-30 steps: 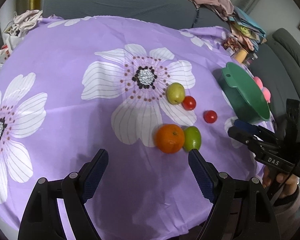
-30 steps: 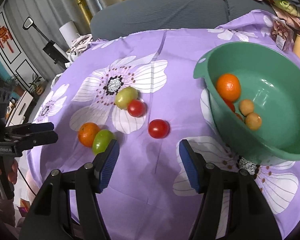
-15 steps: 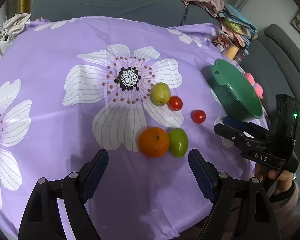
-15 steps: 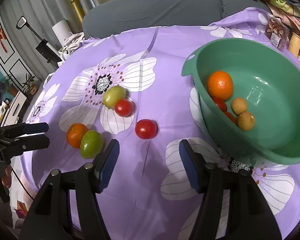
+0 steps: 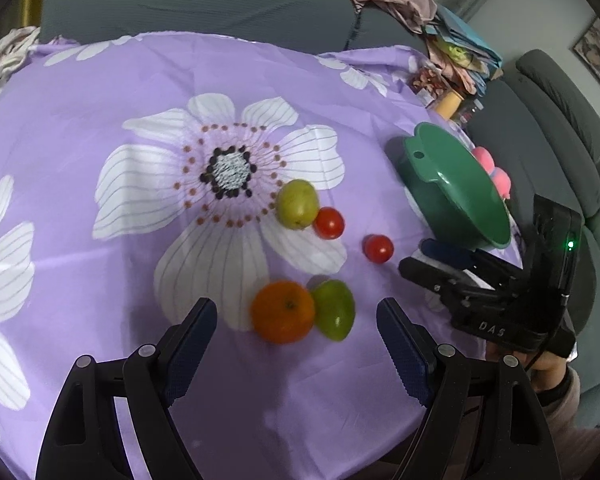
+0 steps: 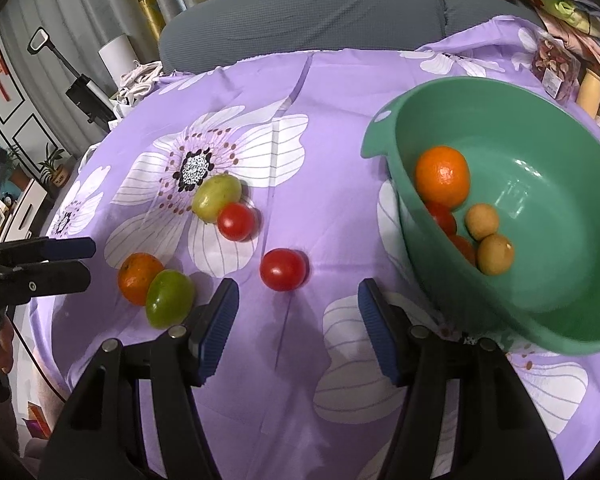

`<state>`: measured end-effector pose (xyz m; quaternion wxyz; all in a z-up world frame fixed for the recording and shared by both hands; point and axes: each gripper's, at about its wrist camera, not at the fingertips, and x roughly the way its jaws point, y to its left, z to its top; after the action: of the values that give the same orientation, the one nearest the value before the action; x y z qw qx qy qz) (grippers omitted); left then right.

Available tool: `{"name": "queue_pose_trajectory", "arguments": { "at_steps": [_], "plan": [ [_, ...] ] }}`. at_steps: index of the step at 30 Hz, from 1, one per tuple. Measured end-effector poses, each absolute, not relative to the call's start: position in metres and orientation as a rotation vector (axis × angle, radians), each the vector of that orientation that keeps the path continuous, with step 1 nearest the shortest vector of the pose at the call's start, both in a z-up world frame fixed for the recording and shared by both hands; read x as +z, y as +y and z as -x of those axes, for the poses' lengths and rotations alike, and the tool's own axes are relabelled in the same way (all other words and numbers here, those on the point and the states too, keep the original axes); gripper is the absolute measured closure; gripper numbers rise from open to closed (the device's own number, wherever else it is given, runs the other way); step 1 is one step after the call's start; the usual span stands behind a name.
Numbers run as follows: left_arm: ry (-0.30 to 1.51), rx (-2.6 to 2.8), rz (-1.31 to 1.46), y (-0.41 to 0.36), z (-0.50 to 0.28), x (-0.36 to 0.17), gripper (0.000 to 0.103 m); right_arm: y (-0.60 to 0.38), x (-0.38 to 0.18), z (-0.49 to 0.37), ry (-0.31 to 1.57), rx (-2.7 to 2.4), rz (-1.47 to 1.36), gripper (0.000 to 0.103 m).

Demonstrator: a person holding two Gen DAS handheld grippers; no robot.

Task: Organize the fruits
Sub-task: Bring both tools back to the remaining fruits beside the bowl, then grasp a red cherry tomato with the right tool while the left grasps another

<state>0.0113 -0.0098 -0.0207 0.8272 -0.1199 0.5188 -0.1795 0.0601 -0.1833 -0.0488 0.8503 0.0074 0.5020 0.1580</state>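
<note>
On the purple flowered cloth lie an orange [image 5: 283,311] [image 6: 139,278] touching a green fruit [image 5: 334,309] [image 6: 169,298], a yellow-green fruit [image 5: 297,204] [image 6: 216,197] beside a red tomato [image 5: 329,222] [image 6: 236,221], and a lone tomato [image 5: 378,248] [image 6: 282,269]. A green bowl [image 5: 452,184] [image 6: 548,128] at the right holds an orange [image 6: 442,176], red tomatoes and small tan fruits. My left gripper [image 5: 296,330] hangs open just short of the orange and green fruit. My right gripper [image 6: 298,314] stands open just short of the lone tomato. Neither holds anything.
A grey sofa [image 6: 320,12] runs behind the table, with clothes and books [image 5: 452,52] piled at the right. A snack bag [image 6: 554,66] and a yellow bottle [image 6: 590,88] stand behind the bowl. Pink things [image 5: 496,172] lie past the bowl.
The left wrist view has swung so the orange and green fruit now sit centred between its fingers. In the right wrist view the scene has shifted a little leftward; both grippers' openings are unchanged.
</note>
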Motion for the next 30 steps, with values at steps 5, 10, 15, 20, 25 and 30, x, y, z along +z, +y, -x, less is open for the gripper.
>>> {"name": "queue_pose_trajectory", "arguments": {
  "at_steps": [5,10,15,20,25,30],
  "plan": [
    [1.108,-0.409,0.245,-0.02,-0.024,-0.021,0.021,-0.184,-0.049,-0.064,1.053,0.327,0.004,0.041],
    [1.112,-0.422,0.236,-0.029,-0.031,-0.022,0.021,-0.181,-0.049,-0.066,1.055,0.334,0.033,0.042],
    [1.12,-0.438,0.23,-0.034,-0.037,-0.026,0.021,-0.18,-0.05,-0.068,1.055,0.347,0.048,0.043],
    [1.122,-0.449,0.226,-0.038,-0.04,-0.027,0.021,-0.176,-0.055,-0.072,1.07,0.365,0.063,0.05],
    [1.124,-0.457,0.221,-0.042,-0.045,-0.03,0.021,-0.169,-0.059,-0.076,1.08,0.38,0.089,0.056],
    [1.126,-0.459,0.215,-0.045,-0.05,-0.033,0.021,-0.157,-0.064,-0.084,1.093,0.39,0.137,0.067]
  ]
}}
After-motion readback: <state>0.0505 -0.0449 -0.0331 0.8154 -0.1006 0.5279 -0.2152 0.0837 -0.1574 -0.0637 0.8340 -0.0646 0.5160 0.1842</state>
